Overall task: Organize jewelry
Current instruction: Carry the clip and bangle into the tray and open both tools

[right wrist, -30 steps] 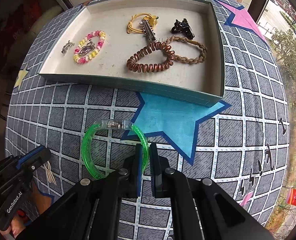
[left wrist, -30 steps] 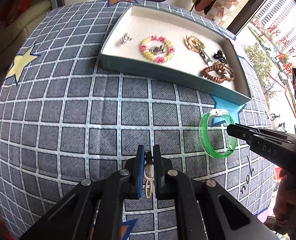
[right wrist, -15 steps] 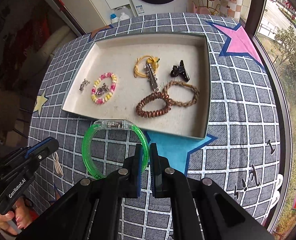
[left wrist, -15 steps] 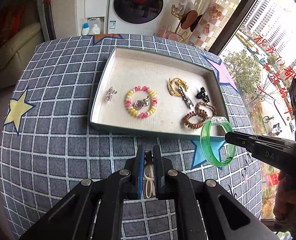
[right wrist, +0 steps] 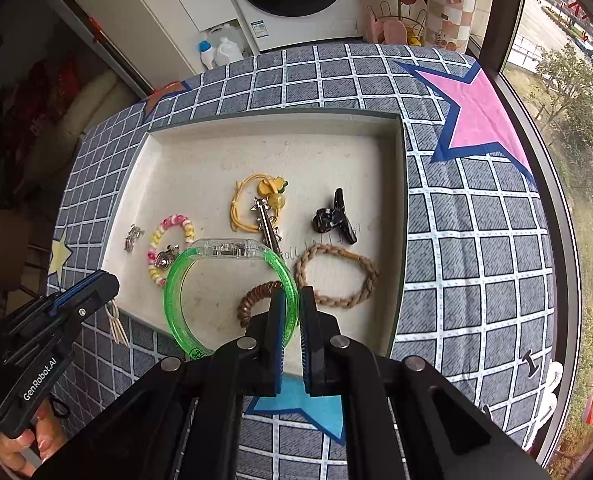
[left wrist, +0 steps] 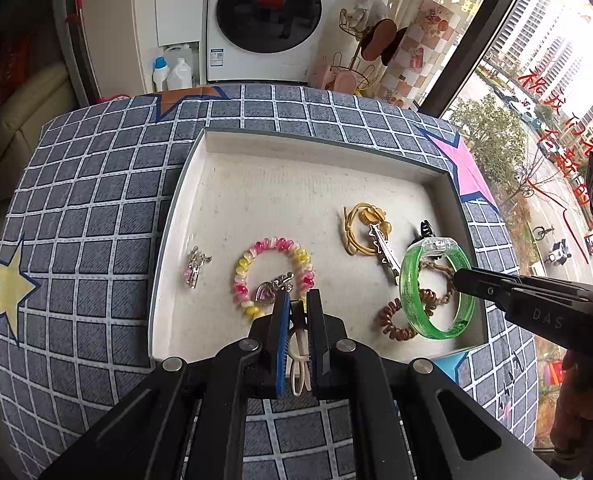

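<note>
A shallow teal-walled tray with a cream floor [right wrist: 399, 216] sits on the worktop's grey grid-patterned cloth with coloured stars [right wrist: 476, 240]. Inside lie a pink-and-yellow beaded bracelet [left wrist: 274, 276], a small silver charm [left wrist: 194, 266], a yellow cord hair tie [right wrist: 252, 200], a black claw clip [right wrist: 334, 218], a braided tan band [right wrist: 336, 276] and a brown spiral hair tie [right wrist: 256, 300]. The right tool [right wrist: 292, 320] reaches in from the right, clamped on a translucent green plastic bangle with a clear clasp [right wrist: 224, 292], held upright above the spiral tie. The left tool [left wrist: 298, 332] pinches a cream-coloured hairpin [left wrist: 298, 364] over the tray's near wall. A second ago both hovered over bare cloth short of the tray.
</note>
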Motion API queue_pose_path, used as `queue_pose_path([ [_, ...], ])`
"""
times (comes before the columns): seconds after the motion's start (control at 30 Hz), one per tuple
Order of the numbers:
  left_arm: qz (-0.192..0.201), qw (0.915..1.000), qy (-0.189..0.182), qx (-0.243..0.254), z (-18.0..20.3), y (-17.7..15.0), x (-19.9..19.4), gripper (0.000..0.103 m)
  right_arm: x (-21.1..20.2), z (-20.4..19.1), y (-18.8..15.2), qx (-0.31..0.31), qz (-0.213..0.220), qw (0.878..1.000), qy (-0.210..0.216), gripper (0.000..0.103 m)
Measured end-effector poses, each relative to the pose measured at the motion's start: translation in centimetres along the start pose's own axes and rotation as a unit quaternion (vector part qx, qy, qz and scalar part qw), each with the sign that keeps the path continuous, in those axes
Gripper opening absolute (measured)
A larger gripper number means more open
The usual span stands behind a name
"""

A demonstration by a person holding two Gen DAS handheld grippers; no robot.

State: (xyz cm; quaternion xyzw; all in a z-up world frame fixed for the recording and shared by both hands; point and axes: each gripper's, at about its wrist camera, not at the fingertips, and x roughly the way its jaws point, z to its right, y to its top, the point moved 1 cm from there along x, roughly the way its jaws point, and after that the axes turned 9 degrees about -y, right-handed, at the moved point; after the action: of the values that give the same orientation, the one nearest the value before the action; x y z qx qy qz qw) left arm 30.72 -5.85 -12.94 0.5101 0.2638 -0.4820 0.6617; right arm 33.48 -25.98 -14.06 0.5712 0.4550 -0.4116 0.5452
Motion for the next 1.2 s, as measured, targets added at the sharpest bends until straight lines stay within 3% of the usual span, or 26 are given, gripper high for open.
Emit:
queue_pose_path([
  [0.47, -0.023, 0.9991, 0.034, 0.011, -0.6, 0.1, 3.9, 0.020, 4.4, 1.1, 1.7, 0.016, -0.029, 0.999, -0.011, 0.007],
  [0.9, -0.016, 0.9957, 0.082, 0.039, -0.2, -0.1, 4.2, 0.020, 5.4, 0.8, 1.8, 0.017, -0.037, 0.999, 0.003, 0.009],
  [0.93, -0.014, 0.9954, 0.085, 0.040, -0.1, 0.0, 4.1, 0.020, 5.4, 0.8, 1.8, 0.019, -0.037, 0.999, 0.006, 0.012],
  [1.0, -0.011, 0.9954, 0.087, 0.040, 0.0, 0.0, 3.9, 0.020, 5.2, 0.9, 1.7, 0.023, -0.035, 0.999, 0.012, 0.031],
  [1.03, -0.010, 0.9955, 0.086, 0.040, -0.1, 0.1, 3.9, 0.020, 5.1, 0.9, 1.7, 0.024, -0.033, 0.999, 0.014, 0.051],
  [1.2, -0.010, 0.9957, 0.086, 0.035, -0.2, 0.1, 3.5, 0.020, 3.9, 0.7, 1.9, 0.029, -0.014, 0.999, 0.024, 0.055],
])
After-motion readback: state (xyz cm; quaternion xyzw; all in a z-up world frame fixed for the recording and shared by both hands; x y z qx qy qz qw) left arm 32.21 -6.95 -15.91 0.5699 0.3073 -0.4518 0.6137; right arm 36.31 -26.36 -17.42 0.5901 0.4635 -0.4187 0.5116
